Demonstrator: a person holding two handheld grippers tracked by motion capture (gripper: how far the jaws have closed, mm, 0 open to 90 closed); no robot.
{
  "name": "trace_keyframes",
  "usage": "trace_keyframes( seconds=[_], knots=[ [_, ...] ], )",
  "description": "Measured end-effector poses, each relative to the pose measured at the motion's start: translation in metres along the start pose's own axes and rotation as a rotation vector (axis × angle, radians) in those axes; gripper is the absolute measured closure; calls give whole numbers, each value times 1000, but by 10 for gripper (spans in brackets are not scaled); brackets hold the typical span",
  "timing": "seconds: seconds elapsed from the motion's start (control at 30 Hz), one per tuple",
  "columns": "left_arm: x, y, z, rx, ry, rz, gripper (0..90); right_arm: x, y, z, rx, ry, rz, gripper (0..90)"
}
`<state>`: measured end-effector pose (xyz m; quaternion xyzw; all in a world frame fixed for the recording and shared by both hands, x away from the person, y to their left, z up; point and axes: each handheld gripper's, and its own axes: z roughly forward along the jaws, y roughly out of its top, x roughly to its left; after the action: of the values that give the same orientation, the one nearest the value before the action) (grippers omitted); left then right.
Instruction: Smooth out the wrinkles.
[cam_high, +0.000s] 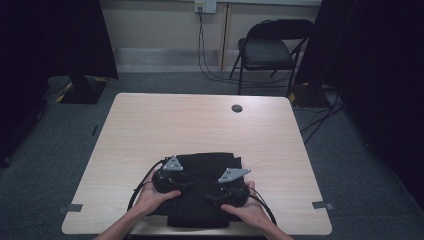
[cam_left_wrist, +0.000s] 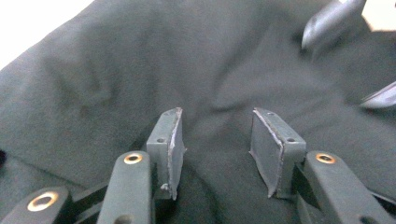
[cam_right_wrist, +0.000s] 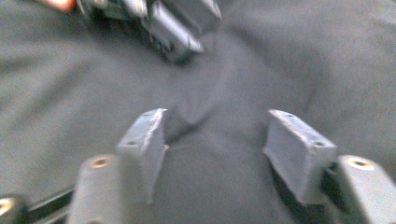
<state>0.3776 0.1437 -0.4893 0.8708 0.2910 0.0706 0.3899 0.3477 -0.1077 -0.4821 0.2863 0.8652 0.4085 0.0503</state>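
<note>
Black folded cloth (cam_high: 202, 192) lies on the near middle of the wooden table (cam_high: 200, 125), directly beneath both tools, its longer side running toward the person. Left tool (cam_left_wrist: 217, 149) and right tool (cam_right_wrist: 215, 154) each hover with jaws parted, nothing pinched, cloth lying between the pads; both hands sit equally near, one per side.

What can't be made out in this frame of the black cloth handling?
- Cloth type: high view, dark, partly under both hands.
- Whether the pads touch cloth: left gripper view, no contact line visible.
- Left gripper: right gripper view, blurred and cut by the top edge.
</note>
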Motion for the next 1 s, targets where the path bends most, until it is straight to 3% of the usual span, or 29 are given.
trace_keyframes(
  seconds=[0.1,0.13,0.2,0.27,0.3,0.57,0.63,0.67,0.87,0.97,1.0],
  knots=[
    [0,0,1,-3,1,-3,531,-9,7,-3,-37,-13,41,308],
    [1,0,1,-8,-2,6,531,-18,18,-6,-51,-45,19,297],
    [3,0,3,-22,-4,10,531,-24,23,-8,-69,-68,12,282],
    [4,0,5,-38,2,16,531,-36,35,-9,-90,-53,29,262],
    [5,0,5,-44,5,12,531,-41,41,-8,-107,-69,22,260],
    [9,1,2,-40,9,-33,519,-75,85,30,-107,-47,53,233],
    [9,2,1,-38,9,-34,517,-77,85,41,-88,-22,55,239],
    [9,2,0,-40,8,-33,515,-75,82,51,-45,-14,39,235],
    [10,8,-11,-50,15,-60,518,-75,76,59,-5,-30,-5,229],
    [6,16,-23,-90,0,-55,520,-76,74,63,22,-46,-35,226],
    [3,20,-27,-99,14,-36,520,-75,72,65,29,-50,-46,226]
  ],
)
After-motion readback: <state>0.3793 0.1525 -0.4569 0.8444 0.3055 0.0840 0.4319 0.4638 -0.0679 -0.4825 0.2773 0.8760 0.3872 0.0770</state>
